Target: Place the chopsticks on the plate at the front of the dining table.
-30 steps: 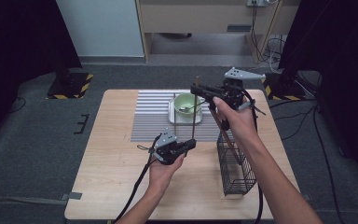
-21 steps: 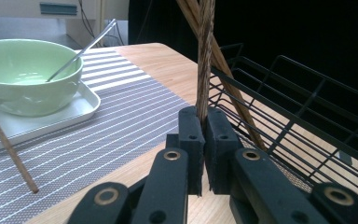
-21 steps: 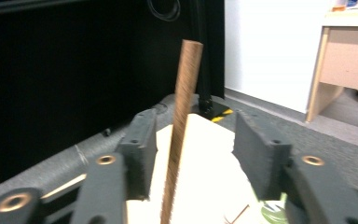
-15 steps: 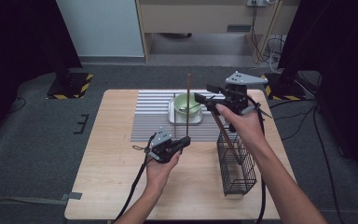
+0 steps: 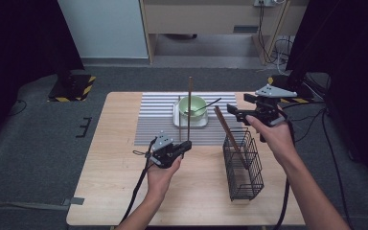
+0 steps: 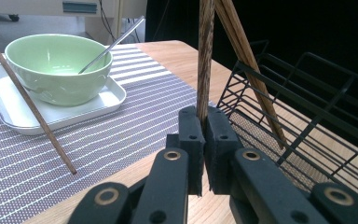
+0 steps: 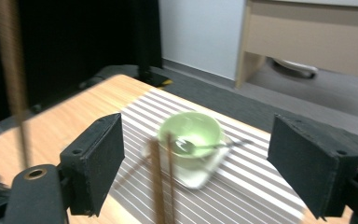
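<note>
Near the counter's middle, one chopstick (image 5: 189, 112) is pinched upright in the left gripper (image 5: 186, 145). Above the wire basket (image 5: 243, 165) by the right edge, where another chopstick (image 5: 226, 130) leans, the right gripper (image 5: 234, 109) has just spread its jaws empty. Next, the held chopstick likely goes into the basket.

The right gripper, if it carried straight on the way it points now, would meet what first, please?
Probably the chopsticks leaning from the wire basket, just ahead of the open right gripper; depth is unclear.
</note>
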A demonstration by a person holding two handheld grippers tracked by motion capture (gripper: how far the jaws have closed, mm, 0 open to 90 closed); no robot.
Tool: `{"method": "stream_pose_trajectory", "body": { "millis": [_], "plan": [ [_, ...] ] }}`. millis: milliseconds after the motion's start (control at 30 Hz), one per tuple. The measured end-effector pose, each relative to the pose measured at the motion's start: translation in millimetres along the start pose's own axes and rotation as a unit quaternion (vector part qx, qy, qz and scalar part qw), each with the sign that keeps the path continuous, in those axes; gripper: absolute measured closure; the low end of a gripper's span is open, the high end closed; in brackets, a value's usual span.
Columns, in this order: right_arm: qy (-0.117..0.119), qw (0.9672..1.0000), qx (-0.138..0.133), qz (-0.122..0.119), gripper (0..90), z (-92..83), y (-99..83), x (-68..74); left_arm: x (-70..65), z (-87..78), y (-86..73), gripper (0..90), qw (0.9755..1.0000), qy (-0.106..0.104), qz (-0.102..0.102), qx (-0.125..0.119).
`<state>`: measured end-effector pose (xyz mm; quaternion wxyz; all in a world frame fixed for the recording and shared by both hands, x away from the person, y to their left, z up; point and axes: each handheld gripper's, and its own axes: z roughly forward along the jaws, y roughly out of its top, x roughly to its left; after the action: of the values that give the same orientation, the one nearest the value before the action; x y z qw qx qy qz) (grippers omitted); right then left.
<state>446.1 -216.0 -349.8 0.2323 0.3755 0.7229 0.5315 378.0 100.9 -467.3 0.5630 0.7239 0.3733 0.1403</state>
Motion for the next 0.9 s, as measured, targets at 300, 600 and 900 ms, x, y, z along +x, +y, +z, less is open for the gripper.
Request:
{"method": "stream_pose_trajectory", "body": {
  "millis": [300, 600, 900],
  "plan": [
    [-0.057, 0.9971, 0.005, 0.049, 13.7, -8.8, -31.0, -50.2, 6.3, 5.3, 4.1, 86.1, 0.9999, 0.016, 0.0, 0.0],
    [-0.114, 0.9877, 0.041, 0.099, 11.2, -9.7, -84.2, -87.0, 10.0, 9.5, 11.0, 86.1, 0.9996, 0.028, -0.002, 0.006],
    [-0.157, 0.9754, 0.081, 0.132, 10.1, -12.9, -138.9, -110.6, 17.3, 10.1, 18.9, 86.1, 0.9986, 0.05, 0.007, 0.013]
  ]
}}
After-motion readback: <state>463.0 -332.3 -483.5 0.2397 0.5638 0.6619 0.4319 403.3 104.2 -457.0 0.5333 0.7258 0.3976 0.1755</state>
